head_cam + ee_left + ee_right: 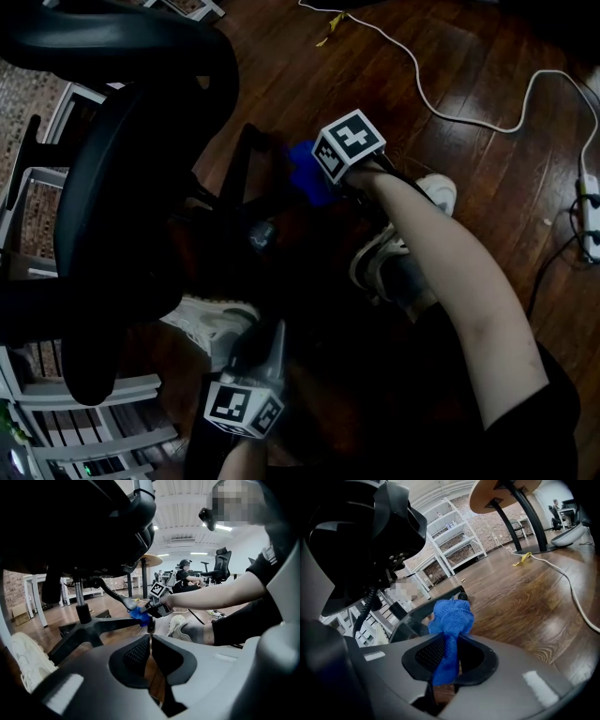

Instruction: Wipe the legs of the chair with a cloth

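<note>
The black office chair [112, 216] fills the left of the head view, its dark base legs [239, 178] spreading over the wood floor. My right gripper [323, 185] is shut on a blue cloth [307, 172], which rests against one leg. In the right gripper view the cloth [451, 620] bunches out past the jaws, over that leg [440, 597]. My left gripper [272, 330] hangs low beside the chair, shut and empty. The left gripper view shows its jaws [151, 637] closed, with the base leg [110, 623], the cloth [139, 615] and the right gripper [152, 609] beyond.
A white cable [450, 111] crosses the floor toward a power strip [589, 220] at the right edge. The person's white shoes [214, 321] [380, 258] stand near the chair base. White shelving [84, 412] is at lower left. A round table [501, 491] stands farther off.
</note>
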`<act>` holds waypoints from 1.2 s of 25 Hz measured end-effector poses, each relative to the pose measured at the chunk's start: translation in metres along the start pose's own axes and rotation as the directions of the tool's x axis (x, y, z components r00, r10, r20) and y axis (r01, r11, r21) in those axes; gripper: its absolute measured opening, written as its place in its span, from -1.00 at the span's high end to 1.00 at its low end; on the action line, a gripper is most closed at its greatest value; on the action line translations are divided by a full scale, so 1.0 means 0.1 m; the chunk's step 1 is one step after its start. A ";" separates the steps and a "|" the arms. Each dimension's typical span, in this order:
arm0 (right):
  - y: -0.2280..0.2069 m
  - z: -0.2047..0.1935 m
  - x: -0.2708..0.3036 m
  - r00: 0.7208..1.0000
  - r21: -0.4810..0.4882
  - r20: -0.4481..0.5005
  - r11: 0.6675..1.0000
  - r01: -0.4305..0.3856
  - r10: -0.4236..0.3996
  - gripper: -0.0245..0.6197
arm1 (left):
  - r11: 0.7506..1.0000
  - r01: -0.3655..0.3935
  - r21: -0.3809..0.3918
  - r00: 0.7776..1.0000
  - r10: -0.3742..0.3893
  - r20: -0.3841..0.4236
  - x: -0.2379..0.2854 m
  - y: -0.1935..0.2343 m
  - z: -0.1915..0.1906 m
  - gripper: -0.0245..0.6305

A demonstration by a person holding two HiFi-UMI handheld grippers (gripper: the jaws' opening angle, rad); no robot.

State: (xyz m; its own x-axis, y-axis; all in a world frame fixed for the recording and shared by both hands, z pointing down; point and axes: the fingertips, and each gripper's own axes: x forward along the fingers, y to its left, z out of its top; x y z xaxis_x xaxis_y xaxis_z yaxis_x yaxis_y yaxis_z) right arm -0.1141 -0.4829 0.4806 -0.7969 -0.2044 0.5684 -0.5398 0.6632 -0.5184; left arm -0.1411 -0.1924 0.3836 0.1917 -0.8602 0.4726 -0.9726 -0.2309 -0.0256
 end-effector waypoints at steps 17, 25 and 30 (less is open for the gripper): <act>-0.62 -0.07 -0.38 0.997 0.105 0.033 0.992 0.069 -0.073 0.64 | 1.000 0.009 -0.020 1.000 -0.009 -0.027 -0.02 -0.03 -0.18 0.89; -0.86 -0.10 -0.51 0.986 0.159 0.040 0.975 0.153 -0.161 0.65 | 0.999 0.004 -0.038 0.999 -0.005 -0.034 -0.03 0.01 -0.26 0.89; -0.81 0.06 -0.68 0.979 0.255 0.180 0.966 0.044 -0.092 0.65 | 0.999 0.006 -0.046 1.000 -0.007 -0.023 -0.04 0.01 -0.26 0.89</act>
State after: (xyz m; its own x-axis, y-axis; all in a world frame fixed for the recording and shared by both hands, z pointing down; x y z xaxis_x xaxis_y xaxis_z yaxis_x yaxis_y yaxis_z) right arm -0.0176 -0.5267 0.4802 -0.7798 -0.3906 0.4892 -0.6253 0.4484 -0.6387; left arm -0.1466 -0.1776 0.4052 0.1952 -0.8479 0.4929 -0.9765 -0.2147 0.0174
